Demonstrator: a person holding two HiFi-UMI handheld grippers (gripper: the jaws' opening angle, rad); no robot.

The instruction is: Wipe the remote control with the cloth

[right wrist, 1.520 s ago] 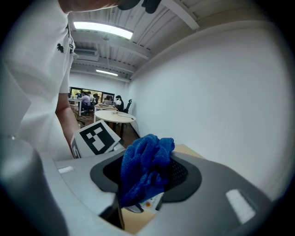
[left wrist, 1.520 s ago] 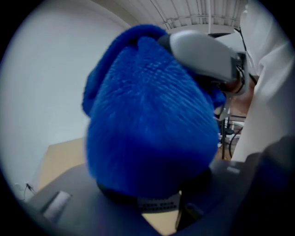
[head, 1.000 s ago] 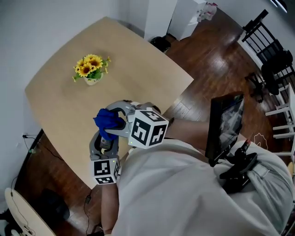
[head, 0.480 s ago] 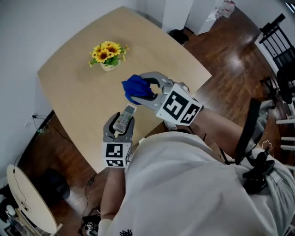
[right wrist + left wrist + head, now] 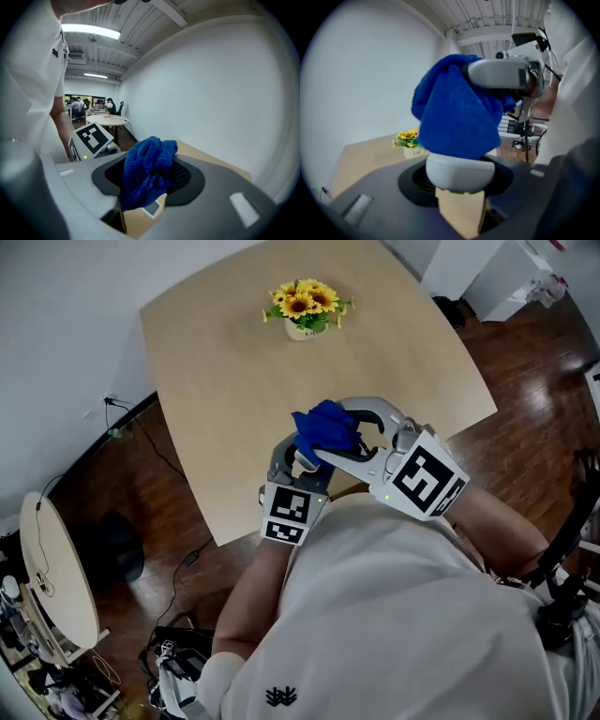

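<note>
My left gripper (image 5: 298, 463) is shut on the light grey remote control (image 5: 460, 171), holding it up over the near edge of the table. In the left gripper view the remote's rounded end sticks out between the jaws. My right gripper (image 5: 330, 435) is shut on a bunched blue cloth (image 5: 323, 430), which lies on top of the remote. The cloth (image 5: 457, 112) hides most of the remote in both that view and the head view. In the right gripper view the cloth (image 5: 147, 168) hangs from the jaws, with a corner of the remote (image 5: 152, 208) just below it.
A small pot of sunflowers (image 5: 305, 307) stands at the far side of the light wooden table (image 5: 216, 381). A round white table (image 5: 56, 577) and cables sit on the dark wood floor to the left. My own white shirt fills the lower head view.
The right gripper brought the cloth from beyond the remote's tip down onto the remote. Both grippers kept their holds, and the head view swung so the table sits higher.
</note>
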